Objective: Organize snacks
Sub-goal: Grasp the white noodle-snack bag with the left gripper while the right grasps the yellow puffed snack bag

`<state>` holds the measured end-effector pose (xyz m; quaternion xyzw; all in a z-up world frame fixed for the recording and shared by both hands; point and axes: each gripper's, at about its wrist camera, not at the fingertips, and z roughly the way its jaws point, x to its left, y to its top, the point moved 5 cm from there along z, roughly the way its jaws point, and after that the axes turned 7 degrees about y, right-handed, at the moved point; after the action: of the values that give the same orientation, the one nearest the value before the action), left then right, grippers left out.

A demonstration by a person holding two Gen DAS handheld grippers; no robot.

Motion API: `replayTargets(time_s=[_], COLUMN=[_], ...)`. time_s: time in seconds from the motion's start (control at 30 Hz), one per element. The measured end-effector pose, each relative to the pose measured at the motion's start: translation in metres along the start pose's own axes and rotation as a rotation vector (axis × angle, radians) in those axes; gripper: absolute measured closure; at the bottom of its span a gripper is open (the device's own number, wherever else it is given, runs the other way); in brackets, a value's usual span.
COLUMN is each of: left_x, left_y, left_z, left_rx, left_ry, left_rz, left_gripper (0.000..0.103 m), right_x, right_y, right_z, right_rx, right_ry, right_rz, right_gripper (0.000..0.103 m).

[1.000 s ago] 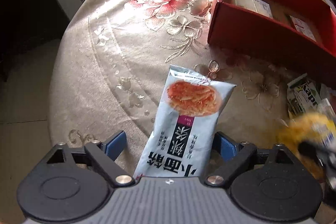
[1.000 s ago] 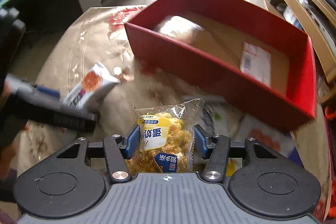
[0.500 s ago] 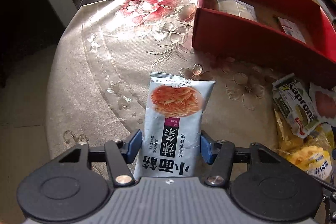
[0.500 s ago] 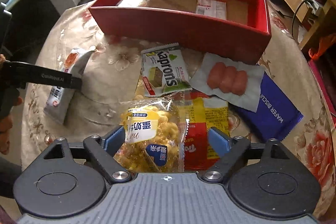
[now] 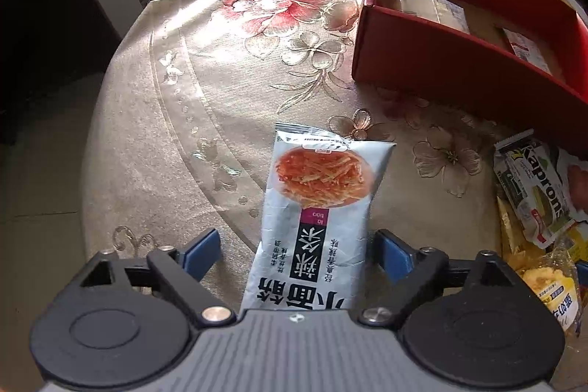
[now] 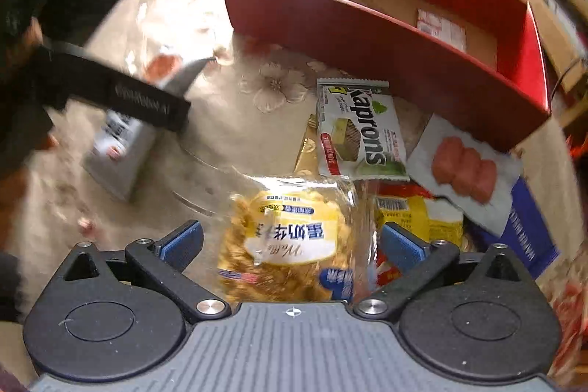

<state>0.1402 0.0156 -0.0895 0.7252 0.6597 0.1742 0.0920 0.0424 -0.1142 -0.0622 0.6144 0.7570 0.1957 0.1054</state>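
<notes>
Fingers of your left tool (image 5: 297, 250) stand spread wide, with the grey noodle-snack packet (image 5: 316, 219) lying between them on the floral bench (image 5: 205, 90), touching neither blue pad. The red box (image 5: 455, 68) sits ahead to the right.

Your right tool (image 6: 290, 243) is likewise wide open around the yellow snack bag (image 6: 286, 245), pads apart from it. Beyond lie the Kaprons packet (image 6: 362, 131) and sausage packet (image 6: 465, 169), near the red box (image 6: 367, 35).
</notes>
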Motion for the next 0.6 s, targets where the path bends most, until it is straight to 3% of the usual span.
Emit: replayTargets(time_s=[0.13,0.33,0.37,0.5,0.6], left_x=[0.001,0.004,0.003,-0.003,-0.005], left_y=[0.001,0.002,0.001,-0.001,-0.002], left_z=[0.004,0.004,0.003,-0.007,-0.013], left_rx=[-0.001,-0.008,-0.012,-0.024,-0.026], left_ry=[0.022,0.016,0.016,-0.020,-0.023], left_rz=[-0.001,0.001,0.003,0.012,0.025], left_gripper=[0.000,0.002,0.004,0.031,0.043], right_x=[0.008,-0.010,-0.015,-0.025,-0.028], right_y=[-0.006,-0.011,-0.013,-0.021,-0.022], right_z=[0.006,-0.003,-0.003,-0.002,-0.009], right_rx=[-0.009,0.003,0.005,0.002,-0.014], right_ry=[-0.072,-0.058,-0.047,-0.037,-0.028], right_rz=[-0.055,0.029,0.042,0.077,0.078], right_gripper=[0.000,0.000,0.000,0.001,0.014])
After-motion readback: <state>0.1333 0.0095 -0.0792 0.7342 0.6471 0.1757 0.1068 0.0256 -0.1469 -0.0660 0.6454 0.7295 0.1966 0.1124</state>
